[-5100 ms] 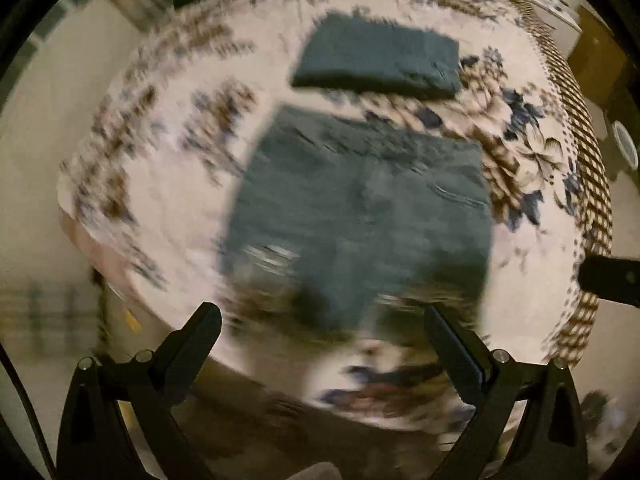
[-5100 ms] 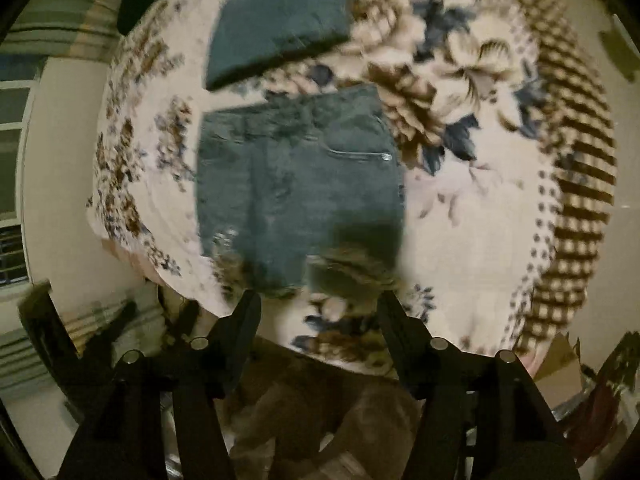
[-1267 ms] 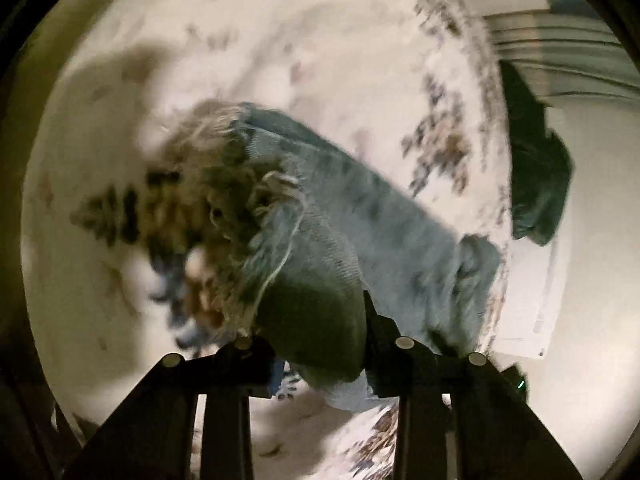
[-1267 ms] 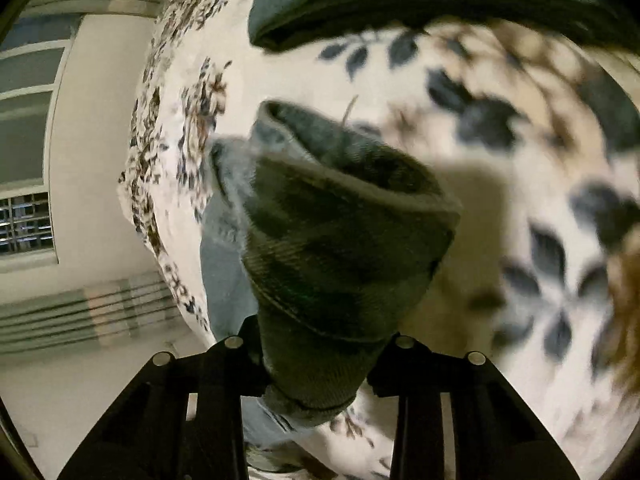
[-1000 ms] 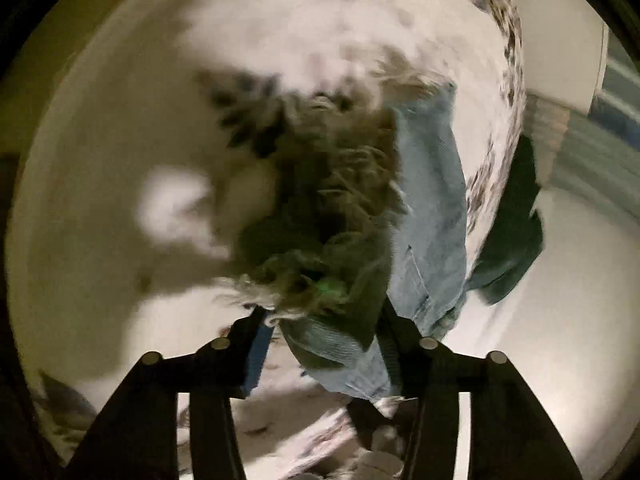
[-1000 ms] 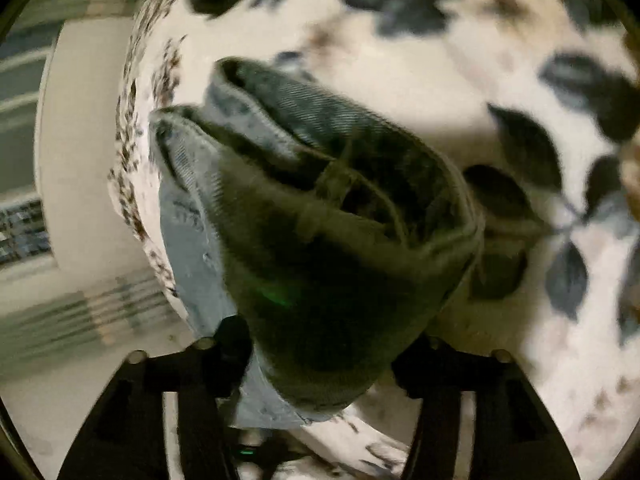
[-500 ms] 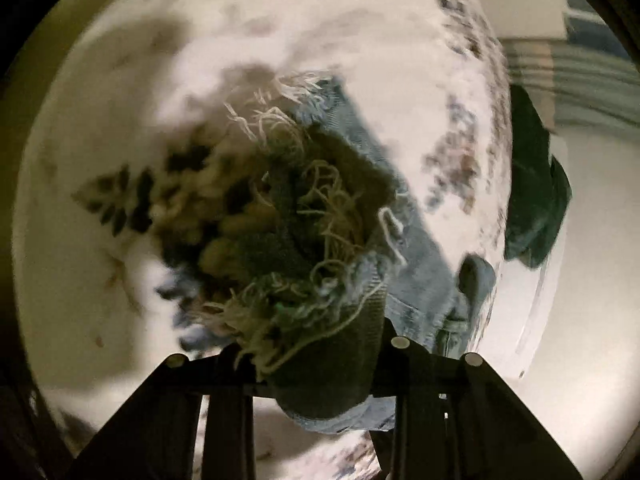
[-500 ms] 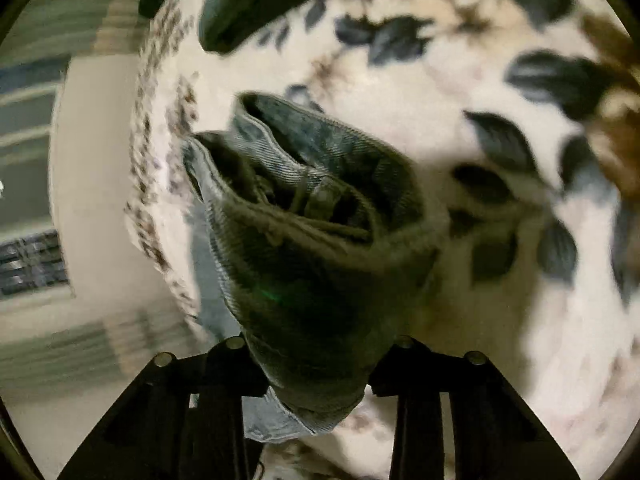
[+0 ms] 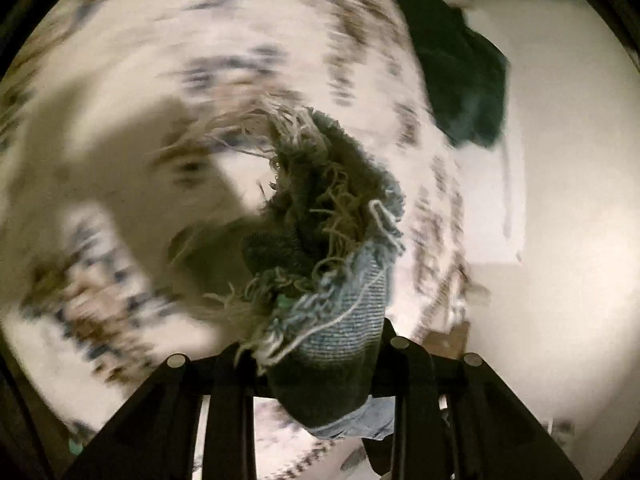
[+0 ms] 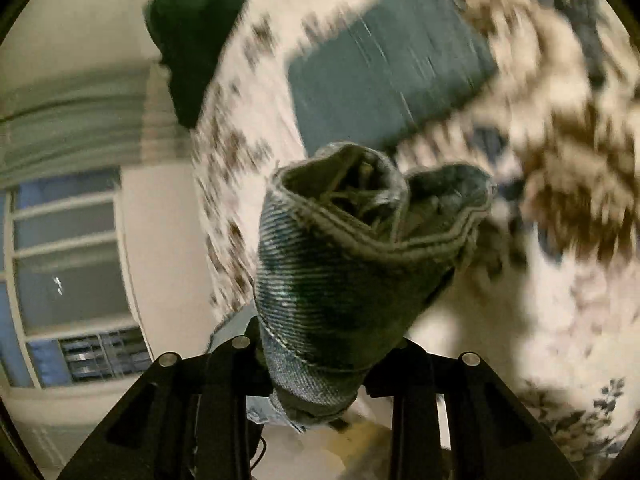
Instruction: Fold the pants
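Both grippers hold the blue denim shorts above the floral bed. My left gripper is shut on the frayed leg hem of the shorts, which bunches up in front of the camera. My right gripper is shut on the stitched waistband end of the shorts, also bunched. A folded pair of blue jeans lies flat on the bed beyond the right gripper. The rest of the shorts hangs below, mostly hidden.
The floral bedspread fills the left wrist view and shows in the right wrist view. A dark green garment lies at the bed's edge, also in the right wrist view. A window and wall are at left.
Both grippers have swung with the shorts still clamped; the views are motion-blurred. The folded jeans have come into the right wrist view. Five seconds ago the shorts lay flat and both grippers were open.
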Tool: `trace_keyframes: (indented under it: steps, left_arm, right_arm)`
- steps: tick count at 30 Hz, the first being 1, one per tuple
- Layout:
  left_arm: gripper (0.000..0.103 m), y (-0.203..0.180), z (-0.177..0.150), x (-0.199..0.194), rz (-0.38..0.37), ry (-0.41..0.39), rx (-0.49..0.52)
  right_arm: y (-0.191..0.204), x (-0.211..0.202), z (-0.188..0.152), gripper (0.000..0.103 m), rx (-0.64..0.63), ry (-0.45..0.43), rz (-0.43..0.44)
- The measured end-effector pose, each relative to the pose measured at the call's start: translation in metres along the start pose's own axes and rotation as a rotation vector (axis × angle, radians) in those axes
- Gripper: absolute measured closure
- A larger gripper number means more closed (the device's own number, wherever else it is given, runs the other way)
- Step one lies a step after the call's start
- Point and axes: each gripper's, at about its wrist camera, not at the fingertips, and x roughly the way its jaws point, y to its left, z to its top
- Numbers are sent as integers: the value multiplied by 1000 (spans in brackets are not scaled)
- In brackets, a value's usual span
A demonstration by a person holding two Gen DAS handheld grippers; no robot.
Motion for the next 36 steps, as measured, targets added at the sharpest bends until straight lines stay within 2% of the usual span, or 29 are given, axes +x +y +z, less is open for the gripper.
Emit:
trace_keyframes:
  steps: [5, 8, 10, 13, 15, 16, 17, 18, 19, 20, 23, 27, 28, 29, 30, 31, 32, 33, 34, 35, 36]
  left_arm:
    - [79, -113, 58, 62, -100, 72, 163]
    - [79, -161, 91, 109, -156, 111, 244]
    - [79, -176, 112, 152, -185, 152, 288]
    - [79, -162, 128, 209, -171, 215, 332]
    - [79, -133, 136, 257, -153, 287, 333]
    - [79, -117, 137, 278, -127, 318, 352]
    - [79, -91, 140, 300, -65, 330, 367]
    - [79, -78, 138, 306, -45, 344, 366]
    - [79, -56, 139, 320, 5, 354, 377]
    - [79, -41, 140, 327, 27, 360, 380]
    - [79, -31, 137, 328, 2, 366, 426]
    - [74, -38, 136, 322, 20, 375, 475]
    - [73, -41, 135, 318, 44, 377, 490]
    - [72, -47, 129, 309, 64, 379, 512]
    - [67, -53, 126, 300, 99, 378, 544]
    - [56, -58, 121, 288, 149, 361, 590]
    - [47, -63, 117, 280, 183, 341, 633]
    - [26, -69, 110, 269, 234, 312, 692]
    - [20, -73, 105, 262, 272, 287, 734]
    - [20, -80, 99, 251, 311, 238, 804]
    - [16, -88, 91, 241, 350, 195, 884]
  right_arm:
    - [55, -39, 69, 71, -6, -186, 50]
    - [82, -42, 119, 71, -25, -297, 68]
    - [77, -39, 140, 71, -12, -338, 79]
    - [44, -22, 164, 71, 33, -400, 80]
    - [-4, 7, 170, 71, 75, -422, 51]
    - [-35, 21, 161, 71, 119, -423, 36]
    - [-55, 35, 157, 71, 154, -406, 42]
    - [-82, 55, 152, 71, 204, -375, 9]
    - [-98, 64, 145, 71, 225, -377, 8]
    - [-112, 70, 138, 71, 239, -399, 45]
    - [-119, 72, 132, 71, 255, -444, 95]
    - [-109, 72, 138, 66, 233, -411, 48]
    - [-106, 72, 138, 59, 226, -387, 31]
    - [-102, 73, 145, 47, 221, -368, 20]
    - [-93, 71, 147, 39, 202, -342, -18]
    - [-82, 68, 149, 15, 171, -329, -84]
    - [-62, 61, 147, 4, 102, -333, -183]
    - [-31, 54, 139, 4, -27, -360, -360]
    - [-15, 52, 133, 4, -94, -371, -441]
    - [6, 52, 124, 4, -185, -382, -546]
    - [28, 57, 113, 4, -283, -392, -683]
